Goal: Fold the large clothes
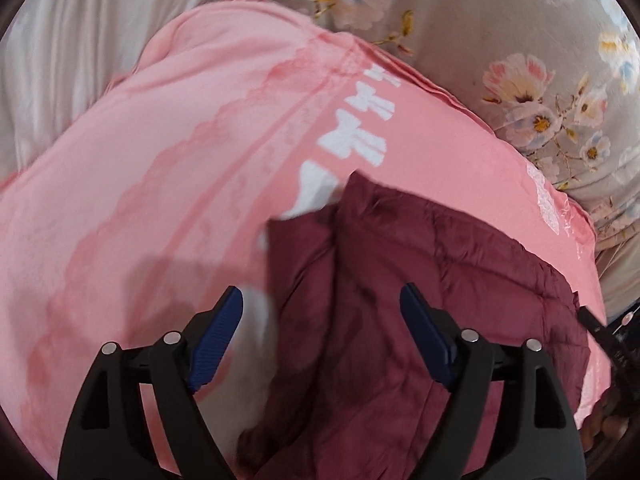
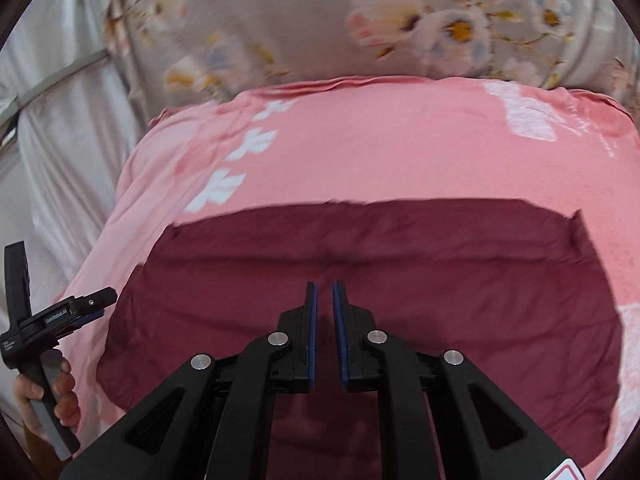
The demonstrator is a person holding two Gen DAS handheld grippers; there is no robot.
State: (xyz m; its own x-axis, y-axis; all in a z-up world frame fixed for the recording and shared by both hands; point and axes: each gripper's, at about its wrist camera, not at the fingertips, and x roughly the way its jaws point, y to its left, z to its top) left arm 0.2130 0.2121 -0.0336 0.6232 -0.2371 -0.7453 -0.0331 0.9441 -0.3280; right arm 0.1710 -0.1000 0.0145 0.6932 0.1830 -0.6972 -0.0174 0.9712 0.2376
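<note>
We tilt both tools downward over the bed. Our left gripper (image 1: 320, 304) gapes wide and empty; our right gripper (image 2: 325, 292) shows a narrow slit, gripping nothing. The maroon quilted jacket (image 2: 360, 280) lies folded, puffy and creased, on the pink blanket (image 2: 360, 140), its near edge cut off. A hand (image 2: 52, 396) grips the left handle. Floral sheet (image 2: 300, 20) blurred behind.

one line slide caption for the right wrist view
Right gripper, jaws barely parted and empty, above a folded maroon quilted garment on a pink blanket.
</note>
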